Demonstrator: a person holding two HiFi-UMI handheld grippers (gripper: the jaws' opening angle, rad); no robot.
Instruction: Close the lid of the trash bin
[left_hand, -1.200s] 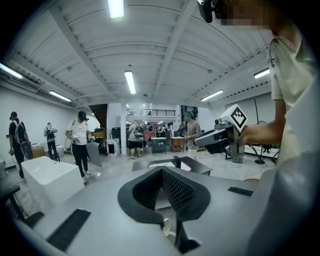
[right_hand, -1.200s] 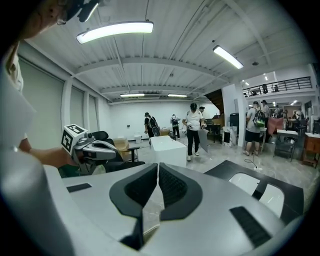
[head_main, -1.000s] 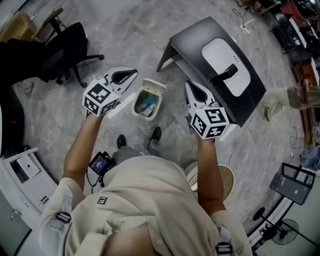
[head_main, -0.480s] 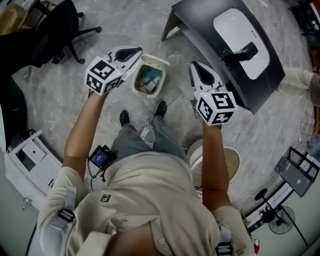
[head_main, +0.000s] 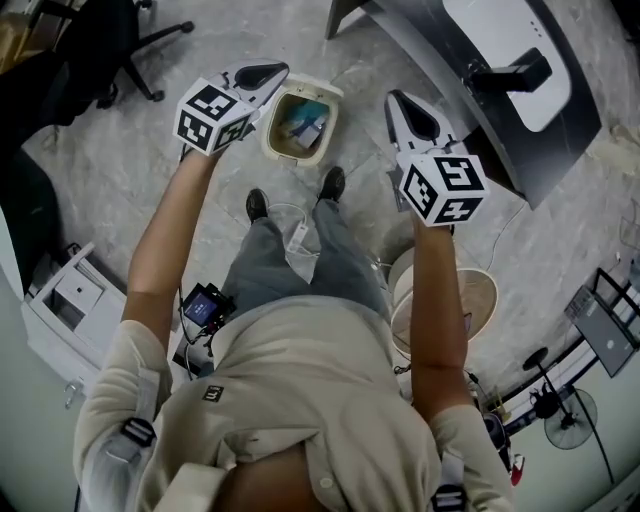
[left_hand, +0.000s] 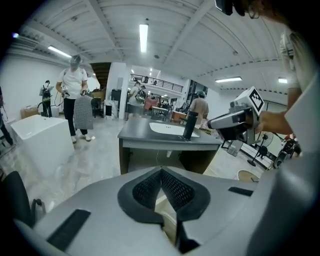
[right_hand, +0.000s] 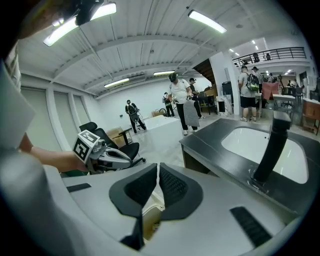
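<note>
Head view: trash bin (head_main: 300, 130) on floor (head_main: 100, 190), lid (head_main: 325, 92) up, rubbish visible inside. Lies between left gripper (head_main: 270, 72) and right gripper (head_main: 400, 100). Left fingers (left_hand: 150, 187) clenched, empty, tips just beside bin rim. Right fingers (right_hand: 172, 187) clenched, empty, apart from bin, near dark tabletop (head_main: 420, 40).

The person is wearing a beige short-sleeved shirt (head_main: 300, 400) with a small dark logo (head_main: 209, 393) on the chest, grey trousers (head_main: 300, 265) and black shoes (head_main: 257, 204). Dark webbing straps with buckles (head_main: 137, 432) are crossing both shoulders. A small black device with a glowing blue screen (head_main: 203, 308) is sitting at the waist, trailing a thin cable. The left gripper (head_main: 264, 72) and the right gripper (head_main: 402, 101) are each showing a pale grey shell, black meshed pads (left_hand: 147, 190) and a cube of black-and-white square markers (head_main: 445, 187).
</note>
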